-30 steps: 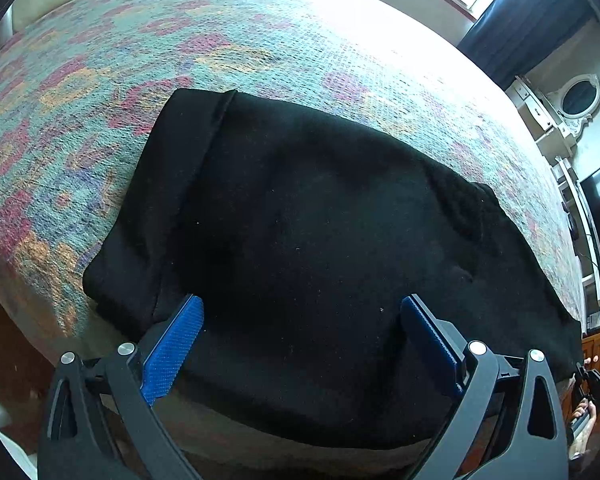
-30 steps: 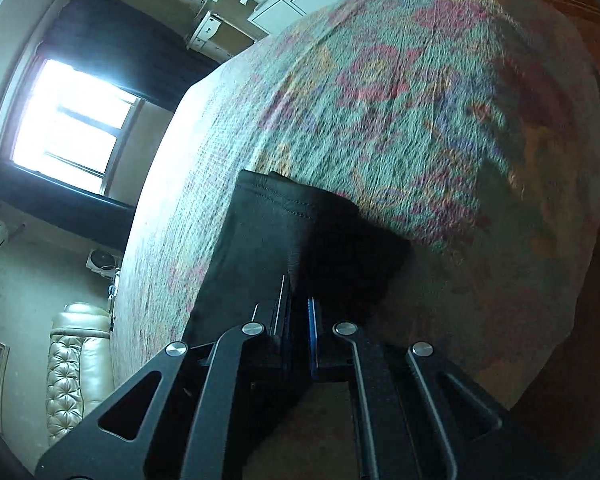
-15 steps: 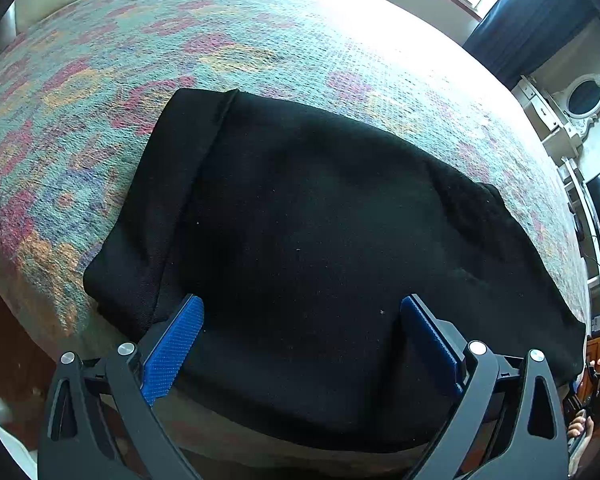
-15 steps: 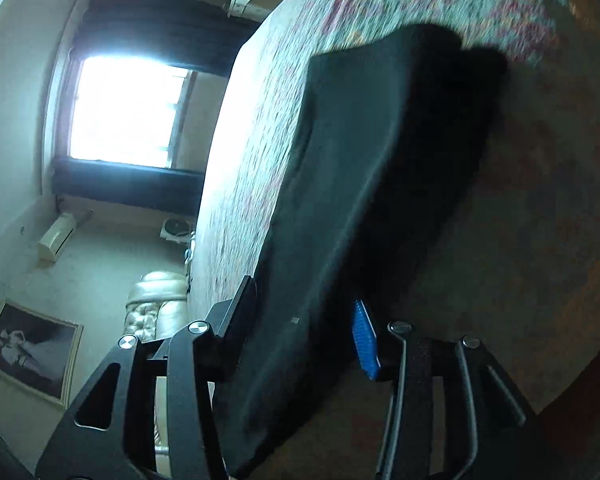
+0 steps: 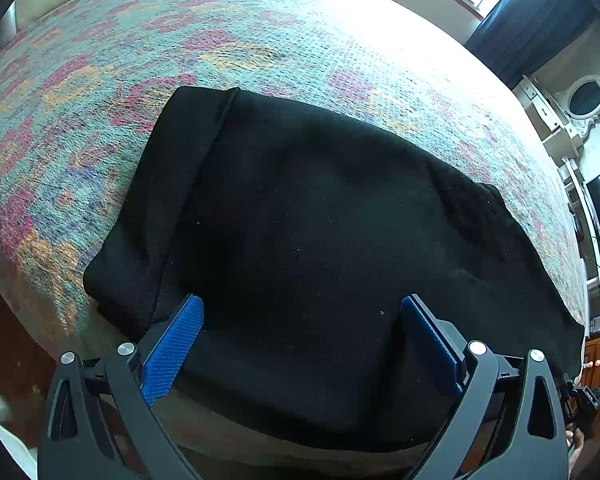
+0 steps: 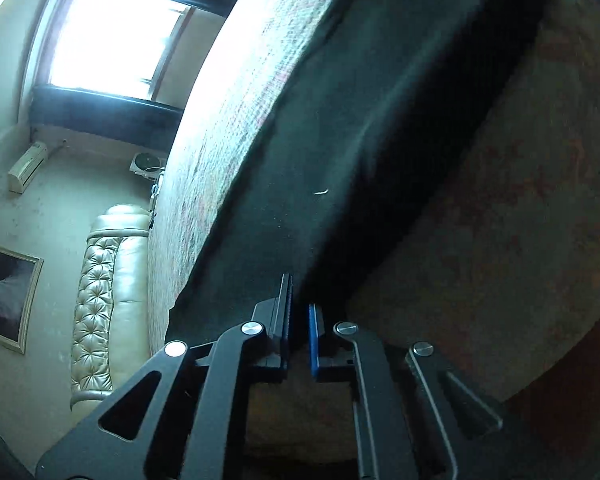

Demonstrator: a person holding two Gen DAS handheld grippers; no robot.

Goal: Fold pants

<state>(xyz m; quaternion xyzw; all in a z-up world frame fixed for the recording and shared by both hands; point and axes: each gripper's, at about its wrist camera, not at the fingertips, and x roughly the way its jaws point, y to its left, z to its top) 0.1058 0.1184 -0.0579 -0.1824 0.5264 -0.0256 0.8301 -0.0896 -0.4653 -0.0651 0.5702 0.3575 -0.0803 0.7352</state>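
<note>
Black pants (image 5: 320, 248) flat on bed (image 5: 260, 40); left tool (image 5: 300, 340) spread wide over near edge, right tool (image 6: 299, 328) pinching pants hem.

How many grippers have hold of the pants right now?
1. The right gripper is shut on the black pants' edge near the bed side; the left gripper is open over them.

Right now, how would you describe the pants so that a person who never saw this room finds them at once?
Look at the big bed with the pink, orange and teal patterned bedspread. At its near edge lie the black pants, partly folded. They are the only plain dark thing on the colourful cover; the right gripper is pinching one edge, and the left gripper is open.
</note>
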